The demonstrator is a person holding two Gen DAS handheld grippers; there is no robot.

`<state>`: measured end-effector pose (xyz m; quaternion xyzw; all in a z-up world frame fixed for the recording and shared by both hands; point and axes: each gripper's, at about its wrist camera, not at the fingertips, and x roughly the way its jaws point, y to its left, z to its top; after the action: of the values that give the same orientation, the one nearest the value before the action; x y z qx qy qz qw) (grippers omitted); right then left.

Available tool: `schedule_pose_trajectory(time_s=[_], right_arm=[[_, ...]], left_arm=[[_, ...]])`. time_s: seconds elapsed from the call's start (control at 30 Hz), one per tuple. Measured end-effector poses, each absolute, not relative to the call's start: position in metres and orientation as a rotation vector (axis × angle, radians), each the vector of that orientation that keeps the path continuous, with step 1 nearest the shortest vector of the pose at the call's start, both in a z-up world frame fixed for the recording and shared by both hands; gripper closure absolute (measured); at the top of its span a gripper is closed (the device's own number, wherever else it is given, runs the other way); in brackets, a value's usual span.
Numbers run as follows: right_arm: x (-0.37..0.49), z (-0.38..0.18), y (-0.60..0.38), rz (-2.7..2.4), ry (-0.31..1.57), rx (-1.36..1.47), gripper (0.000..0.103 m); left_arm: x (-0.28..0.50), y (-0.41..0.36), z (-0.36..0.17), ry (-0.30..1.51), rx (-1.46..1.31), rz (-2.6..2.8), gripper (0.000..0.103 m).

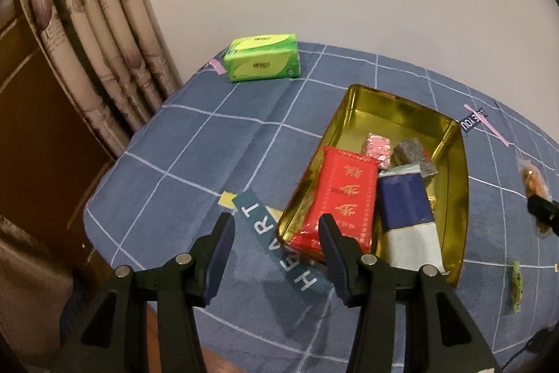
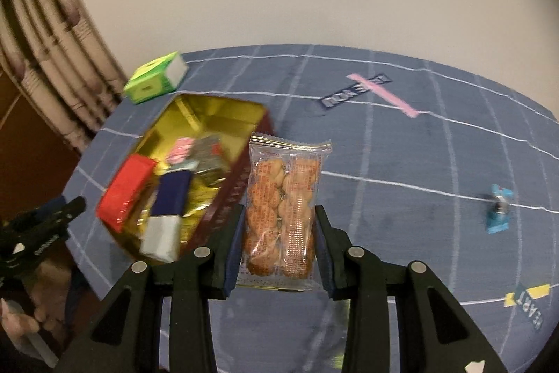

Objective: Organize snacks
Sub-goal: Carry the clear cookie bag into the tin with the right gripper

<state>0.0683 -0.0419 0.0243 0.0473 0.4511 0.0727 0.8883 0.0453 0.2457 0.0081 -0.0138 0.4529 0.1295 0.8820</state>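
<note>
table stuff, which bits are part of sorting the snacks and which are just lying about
Part of the job:
gold tin
red packet
blue and white packet
pink snack
grey snack
biscuit packet in the right gripper
small blue snack

Lying about:
green tissue pack
curtain

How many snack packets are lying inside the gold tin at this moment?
4 visible. In the gold tin: red packet at its near left, blue-and-white packet beside it, pink packet and grey packet behind them. Others may be hidden underneath.
</note>
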Motion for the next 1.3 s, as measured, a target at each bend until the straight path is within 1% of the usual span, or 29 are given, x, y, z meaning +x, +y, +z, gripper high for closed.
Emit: schedule_pose_trajectory(time_s=[0.27,0.5,1.3], right_arm=[[0.072,0.016,0.017,0.237,0.947,0.077,0.069],[0.076,0.006,0.048,0.280,0.960,0.065,0.069],[0.094,-0.026,0.079,0.292,1.003,0.003,0.069]], left_arm=[[0.035,0.270,0.005,0.963,-0.100,0.329,0.052],[0.025,0.287,0.000,0.988,-0.147,0.367,0.052],[0.024,0.292,-0.001,0.989,-0.154,0.381,0.052]])
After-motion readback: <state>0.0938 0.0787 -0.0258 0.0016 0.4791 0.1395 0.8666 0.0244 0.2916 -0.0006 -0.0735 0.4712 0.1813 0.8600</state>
